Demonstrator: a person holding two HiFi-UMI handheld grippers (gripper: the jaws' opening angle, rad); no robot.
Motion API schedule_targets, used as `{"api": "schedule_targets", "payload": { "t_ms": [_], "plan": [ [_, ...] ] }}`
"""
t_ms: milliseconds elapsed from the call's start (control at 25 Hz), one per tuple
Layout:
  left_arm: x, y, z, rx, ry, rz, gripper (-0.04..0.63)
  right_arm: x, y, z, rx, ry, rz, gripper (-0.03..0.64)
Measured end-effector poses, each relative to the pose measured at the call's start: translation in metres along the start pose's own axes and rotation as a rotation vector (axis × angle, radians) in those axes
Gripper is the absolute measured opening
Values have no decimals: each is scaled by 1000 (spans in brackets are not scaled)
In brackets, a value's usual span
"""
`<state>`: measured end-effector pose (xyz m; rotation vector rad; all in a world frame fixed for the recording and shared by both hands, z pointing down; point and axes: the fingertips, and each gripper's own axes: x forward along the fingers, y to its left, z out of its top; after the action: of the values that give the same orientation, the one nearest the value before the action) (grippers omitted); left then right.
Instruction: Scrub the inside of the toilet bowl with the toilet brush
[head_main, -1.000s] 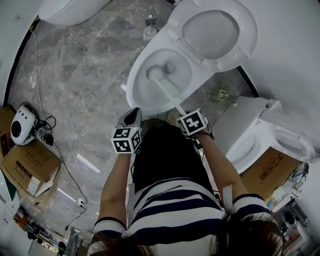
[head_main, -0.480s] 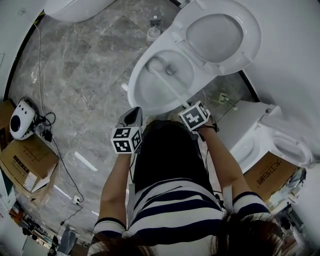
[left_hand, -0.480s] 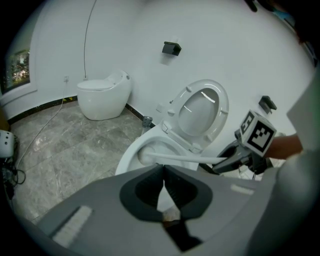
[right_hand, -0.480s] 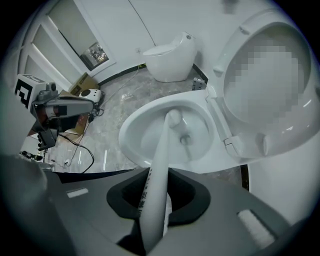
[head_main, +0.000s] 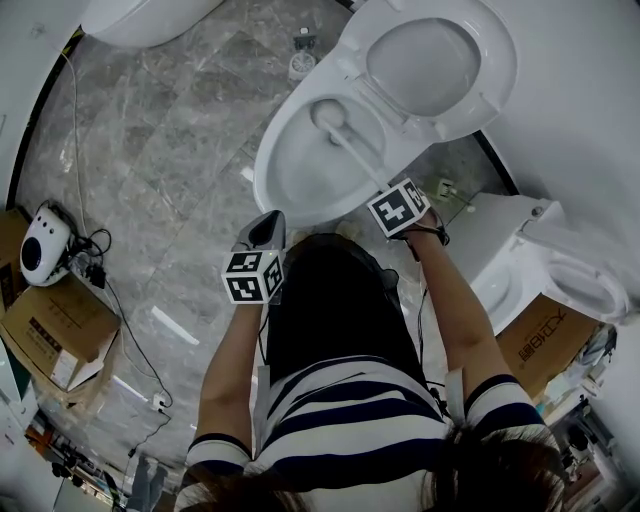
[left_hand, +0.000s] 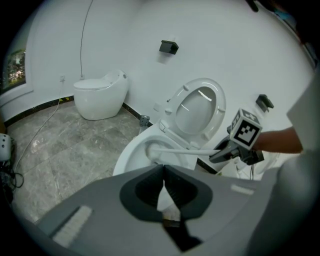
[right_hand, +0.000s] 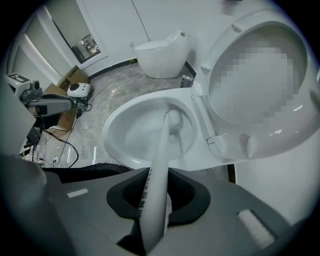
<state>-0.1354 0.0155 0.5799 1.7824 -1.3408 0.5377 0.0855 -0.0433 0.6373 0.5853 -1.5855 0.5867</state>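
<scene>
Right now, brush position: the long white plastic toilet brush (head_main: 352, 158) slants down into the white ceramic toilet bowl (head_main: 262, 175). Its rounded head (right_hand: 173, 119) sits low inside, toward the hinge side under the raised white lid (head_main: 440, 65).
Right tool: the right tool (right_hand: 157, 202) is clamped on the upper end of the handle, and the shaft runs out between its jaws toward the bowl.
Left tool: the left tool (left_hand: 164, 186) has its jaws closed together on nothing and hangs near the bowl's front rim.
Handling: the brush is likely light and stiff along the shaft. The smooth plastic could twist in the pads, and the head probably gives a little under pressure.
Where to hold: high on the handle, well clear of the head. The long lever calls for a firm clamp.
Arm pose: the right arm (head_main: 452, 300) is stretched forward beside the bowl, while the left forearm (head_main: 232, 350) is bent close to the body.
</scene>
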Motion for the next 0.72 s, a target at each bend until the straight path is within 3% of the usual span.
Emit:
{"api": "schedule_targets", "payload": {
  "t_ms": [720],
  "plan": [
    [7, -14, 3, 62, 20, -57, 0, -18, -9, -44, 42, 181, -103, 83]
  ]
}}
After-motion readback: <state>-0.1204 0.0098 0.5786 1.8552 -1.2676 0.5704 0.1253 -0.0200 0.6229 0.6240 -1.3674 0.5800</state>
